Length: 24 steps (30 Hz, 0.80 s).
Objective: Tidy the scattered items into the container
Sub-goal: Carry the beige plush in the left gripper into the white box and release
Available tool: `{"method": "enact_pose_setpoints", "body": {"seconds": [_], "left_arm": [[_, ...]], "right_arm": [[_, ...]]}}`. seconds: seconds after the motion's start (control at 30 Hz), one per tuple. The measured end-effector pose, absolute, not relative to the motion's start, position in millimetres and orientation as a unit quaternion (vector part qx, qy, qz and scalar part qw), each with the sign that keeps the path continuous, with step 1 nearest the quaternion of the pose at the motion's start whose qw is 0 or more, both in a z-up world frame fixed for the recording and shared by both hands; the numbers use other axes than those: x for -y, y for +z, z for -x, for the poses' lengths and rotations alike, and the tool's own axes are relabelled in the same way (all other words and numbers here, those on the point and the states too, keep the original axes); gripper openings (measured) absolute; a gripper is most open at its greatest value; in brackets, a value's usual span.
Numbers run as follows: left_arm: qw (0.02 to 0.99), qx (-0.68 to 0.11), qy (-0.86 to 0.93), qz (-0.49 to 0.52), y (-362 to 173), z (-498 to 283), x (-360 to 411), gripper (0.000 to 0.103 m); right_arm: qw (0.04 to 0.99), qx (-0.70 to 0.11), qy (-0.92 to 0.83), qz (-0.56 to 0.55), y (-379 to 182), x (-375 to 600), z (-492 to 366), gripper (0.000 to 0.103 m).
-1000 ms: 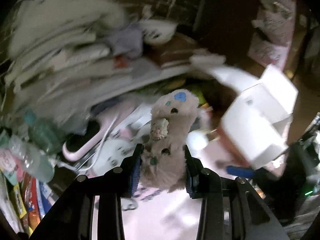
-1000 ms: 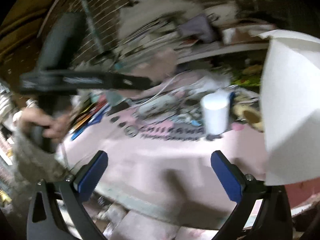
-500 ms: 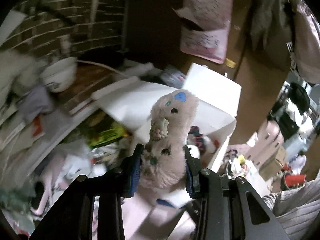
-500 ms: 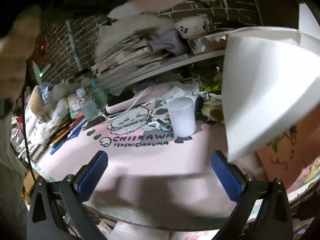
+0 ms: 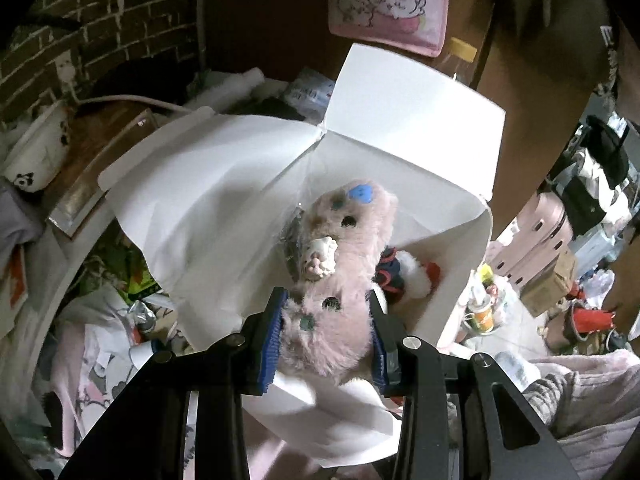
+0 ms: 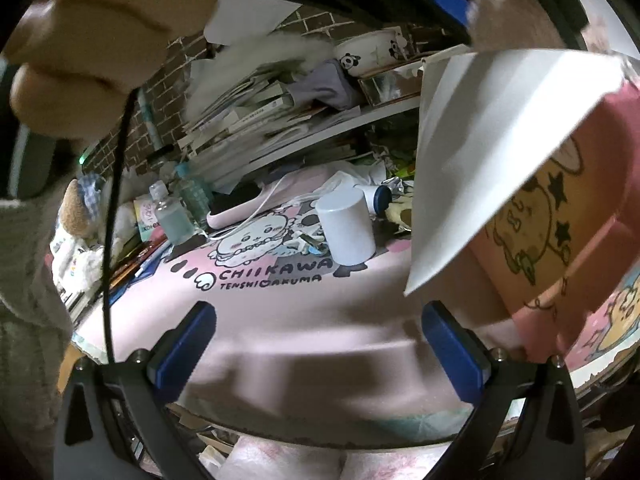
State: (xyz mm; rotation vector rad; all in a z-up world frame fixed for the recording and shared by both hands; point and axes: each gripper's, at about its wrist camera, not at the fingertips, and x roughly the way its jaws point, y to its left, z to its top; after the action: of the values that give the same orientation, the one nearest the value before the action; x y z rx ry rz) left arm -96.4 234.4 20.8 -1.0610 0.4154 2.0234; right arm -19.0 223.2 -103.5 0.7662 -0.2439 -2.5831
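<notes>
My left gripper (image 5: pixel 326 334) is shut on a fluffy pink plush pouch (image 5: pixel 340 264) that carries a blue patch and a small white charm. The pouch hangs over the mouth of a white-lined box (image 5: pixel 224 200) with its flaps spread open. A red, white and navy plush toy (image 5: pixel 408 276) lies inside the box. In the right wrist view the same box (image 6: pixel 552 216) shows a pink cartoon-printed side and a white flap at the right. My right gripper (image 6: pixel 318 350) stands open above the pink desk mat (image 6: pixel 280 320), with nothing between its fingers. A hand (image 6: pixel 104 40) fills the upper left there.
On the mat stand a white cylinder (image 6: pixel 348 232), a clear bottle (image 6: pixel 170 216) and a white cable (image 6: pixel 256 212). Stacked papers and a panda bowl (image 6: pixel 368 54) crowd the shelf behind. A brick wall (image 5: pixel 80 32) rises at the back; suitcases and boxes (image 5: pixel 548 248) sit at the right.
My left gripper has swung right with the pink pouch, from above the cluttered mat to over the open white box. The right gripper barely shifted; the hand now passes above it.
</notes>
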Motion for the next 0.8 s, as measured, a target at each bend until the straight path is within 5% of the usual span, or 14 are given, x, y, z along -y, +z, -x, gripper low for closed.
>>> {"method": "enact_pose_setpoints", "body": {"seconds": [0.33, 0.67, 0.8], "left_arm": [[0.393, -0.193, 0.792, 0.425, 11.8, 92.4, -242.0, 0.035], [0.381, -0.208, 0.812, 0.390, 17.9, 82.5, -240.2, 0.078], [0.366, -0.215, 0.827, 0.369, 22.9, 75.4, -232.9, 0.080]], "right_arm": [[0.220, 0.095, -0.929, -0.283, -105.6, -226.2, 19.1, 0.102], [0.219, 0.094, -0.929, -0.284, -104.7, -225.7, 18.5, 0.102], [0.218, 0.092, -0.929, -0.284, -104.8, -225.3, 18.5, 0.102]]}}
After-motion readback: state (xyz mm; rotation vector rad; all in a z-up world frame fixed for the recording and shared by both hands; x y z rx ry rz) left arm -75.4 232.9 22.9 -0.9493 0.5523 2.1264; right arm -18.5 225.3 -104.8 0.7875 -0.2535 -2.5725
